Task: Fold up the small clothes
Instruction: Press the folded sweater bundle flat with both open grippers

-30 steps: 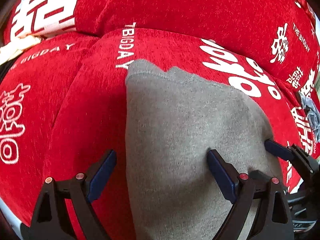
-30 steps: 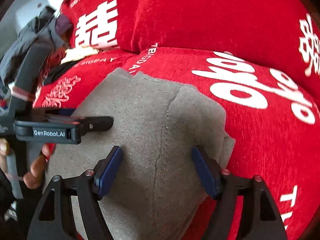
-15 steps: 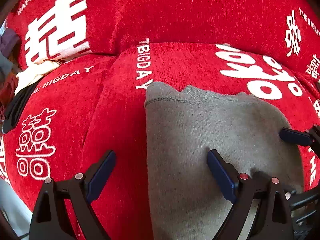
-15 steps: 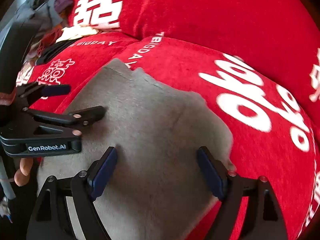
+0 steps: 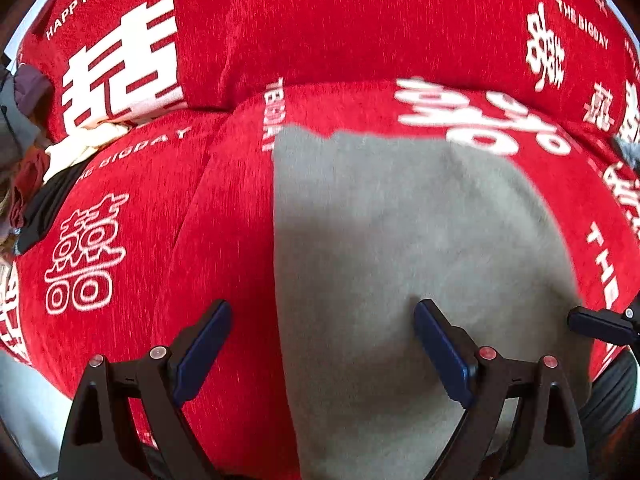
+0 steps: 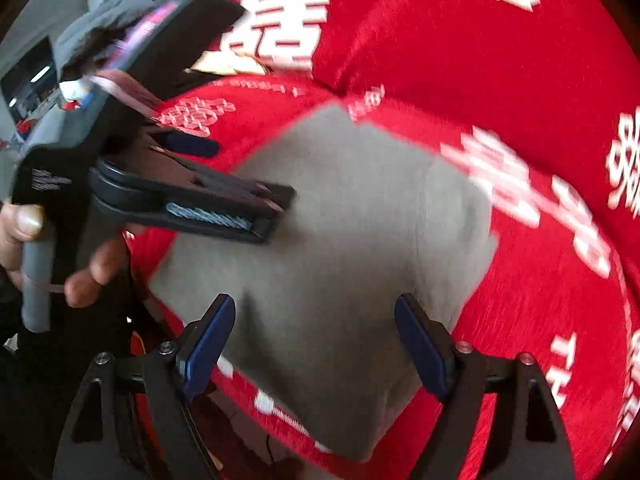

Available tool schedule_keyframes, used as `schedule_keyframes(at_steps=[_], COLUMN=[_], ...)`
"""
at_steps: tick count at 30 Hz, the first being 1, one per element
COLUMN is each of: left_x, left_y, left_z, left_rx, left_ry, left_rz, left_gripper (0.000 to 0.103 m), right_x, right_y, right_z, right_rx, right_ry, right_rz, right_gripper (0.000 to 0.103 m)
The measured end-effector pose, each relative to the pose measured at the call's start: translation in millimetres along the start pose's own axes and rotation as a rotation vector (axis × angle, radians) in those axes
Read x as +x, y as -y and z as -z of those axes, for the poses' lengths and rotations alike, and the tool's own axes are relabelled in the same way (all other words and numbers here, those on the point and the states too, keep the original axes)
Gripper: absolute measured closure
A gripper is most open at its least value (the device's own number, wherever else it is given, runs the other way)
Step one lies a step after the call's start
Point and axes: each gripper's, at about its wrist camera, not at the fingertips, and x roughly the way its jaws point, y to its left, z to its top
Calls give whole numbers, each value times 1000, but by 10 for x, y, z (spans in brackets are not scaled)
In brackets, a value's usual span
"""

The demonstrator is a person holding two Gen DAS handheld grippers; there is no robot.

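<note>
A grey folded garment (image 5: 400, 248) lies flat on a red sofa seat cushion with white lettering (image 5: 152, 216). It also shows in the right wrist view (image 6: 352, 248). My left gripper (image 5: 322, 328) is open and empty, its jaws straddling the garment's left edge just above it. My right gripper (image 6: 316, 328) is open and empty, over the garment's near part. In the right wrist view the left gripper (image 6: 240, 184) reaches in from the left over the garment. A tip of the right gripper's fingers (image 5: 596, 326) shows at the right edge of the left wrist view.
The red back cushion (image 5: 360, 24) rises behind the seat. A pile of other clothes (image 5: 36, 168) lies at the far left of the sofa, with a grey garment (image 6: 120, 4) on the armrest. The seat's front edge (image 6: 288, 416) drops off below the garment.
Both grippers have pulled back and risen from the garment, which lies still. The right wrist view has swung so that the garment's near edge and the seat's front edge show.
</note>
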Motion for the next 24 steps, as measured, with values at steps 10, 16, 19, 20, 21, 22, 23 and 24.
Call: schedule_keyframes(at_steps=[10, 16, 19, 20, 21, 22, 23, 24], left_x=[-94, -159, -161, -168, -186, -200, -225, -237], left_y=[-63, -84, -127, -131, -134, -134, -130, -132], left_z=[209, 284, 298, 303, 314, 325, 338, 343], left_rx=[-30, -27, -50, -51, -50, -47, -46, -48], left_ry=[18, 22, 5, 3, 4, 6, 7, 7], left_rz=[8, 11, 23, 23, 21, 18, 15, 14], left_gripper=[10, 10, 10, 10, 10, 10, 10, 10], right_x=[-79, -70, 320, 309, 291, 265, 207, 145], right_y=[-30, 152, 319, 337, 356, 363, 363, 343], right_z=[251, -190, -311, -309, -333, -353, -365, -352], right_rx=[-16, -38, -12, -6, 18, 49, 88, 109], right_ry=[-1, 54, -35, -22, -22, -31, -31, -24], right_rz=[33, 33, 11, 11, 15, 27, 51, 61], right_gripper=[18, 18, 17, 17, 17, 17, 17, 17])
